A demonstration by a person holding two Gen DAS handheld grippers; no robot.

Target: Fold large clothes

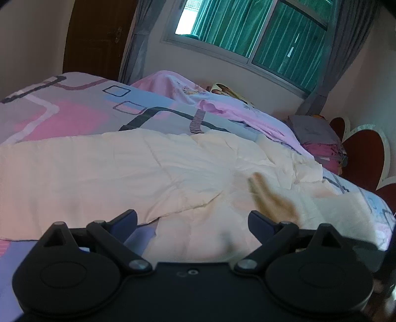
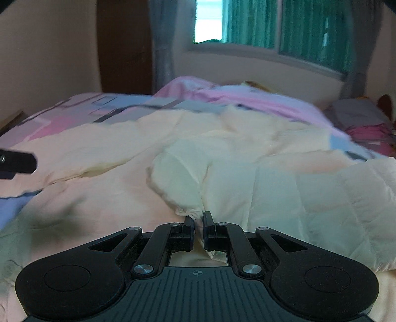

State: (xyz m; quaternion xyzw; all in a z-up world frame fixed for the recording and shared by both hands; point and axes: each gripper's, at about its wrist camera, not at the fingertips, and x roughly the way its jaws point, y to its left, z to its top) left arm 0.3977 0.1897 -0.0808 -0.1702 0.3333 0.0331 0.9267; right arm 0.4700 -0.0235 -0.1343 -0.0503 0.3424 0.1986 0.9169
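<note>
Our right gripper (image 2: pixel 198 223) pinches a bunched corner of the cream quilted coat (image 2: pixel 284 198), jaws nearly closed on the fabric. Our left gripper (image 1: pixel 193 218) hovers wide open above it, gripping nothing. The puffy, stitched coat lies spread across the bed (image 1: pixel 61 114), whose sheet shows pink, blue and grey rectangles. Beyond it sit a crumpled pink blanket (image 1: pixel 222 104) and a grey pillow (image 1: pixel 314 128), then green curtains (image 1: pixel 235 22) at the window. We read no lettering anywhere.
</note>
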